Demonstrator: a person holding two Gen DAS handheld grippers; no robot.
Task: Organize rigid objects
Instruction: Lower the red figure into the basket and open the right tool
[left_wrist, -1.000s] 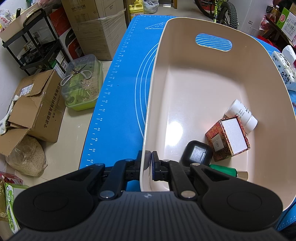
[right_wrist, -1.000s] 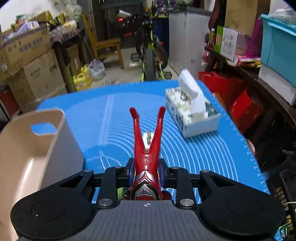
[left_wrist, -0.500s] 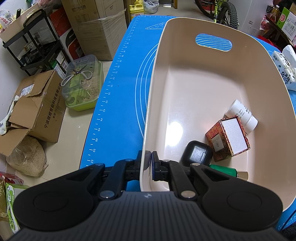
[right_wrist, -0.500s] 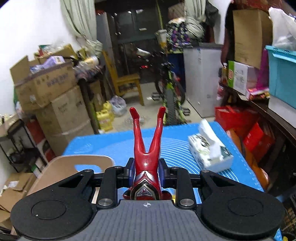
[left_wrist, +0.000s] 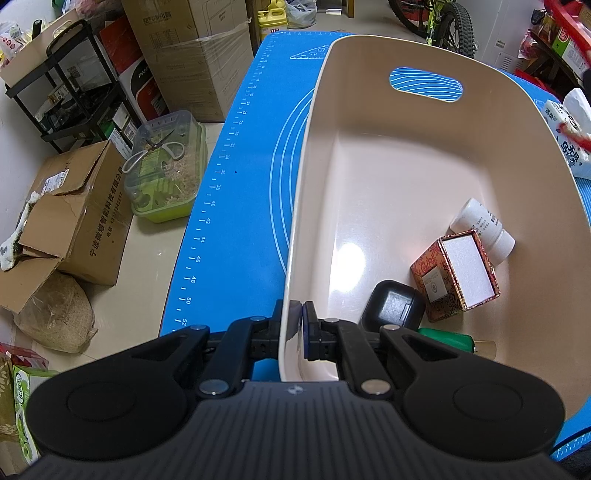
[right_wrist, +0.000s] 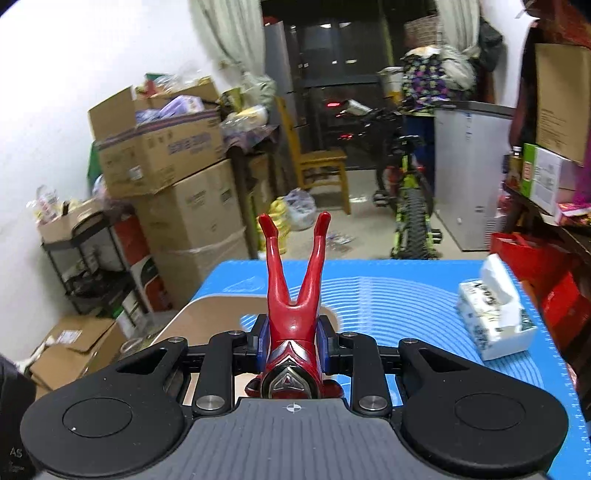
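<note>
On the counter: a blue measuring mat (left_wrist: 240, 206) is spread, and a beige bin (left_wrist: 369, 192) is stood on it, with a handle cut-out in its far wall.
Left tongs: the left tongs (left_wrist: 297, 325) are clamped on the bin's near wall, one pad outside and one inside, and the bin is steadied by them.
Right tongs: the right tongs (right_wrist: 293, 341) are closed on a red figure (right_wrist: 293, 280), gripped about the waist.
Key relation: the bin is seen below and to the left of the right tongs in the right wrist view, only its far rim (right_wrist: 207, 308) showing past the left finger; the figure is judged not yet over the open middle.
Long axis: the figure's length is run forward along the tongs, legs out ahead and spread in a V, chest and head back toward the camera.
Nearer hand: the figure is carried by the right hand alone; the left is occupied at the rim.
Figure's look: glossy red plastic, with silver trim and a dark triangular mark on the chest; it is judged hard and smooth, so some slip in the pads is possible.
Already in the bin: a white bottle (left_wrist: 484, 230), a patterned box (left_wrist: 454, 275), a black case (left_wrist: 391, 308) and a green item (left_wrist: 448, 341) are gathered near the right corner.
Free room: the bin's left and far floor is bare, and a drop there is judged easiest.
Off to the side: a tissue box (right_wrist: 495, 319) is left on the mat, right of the tongs.
</note>
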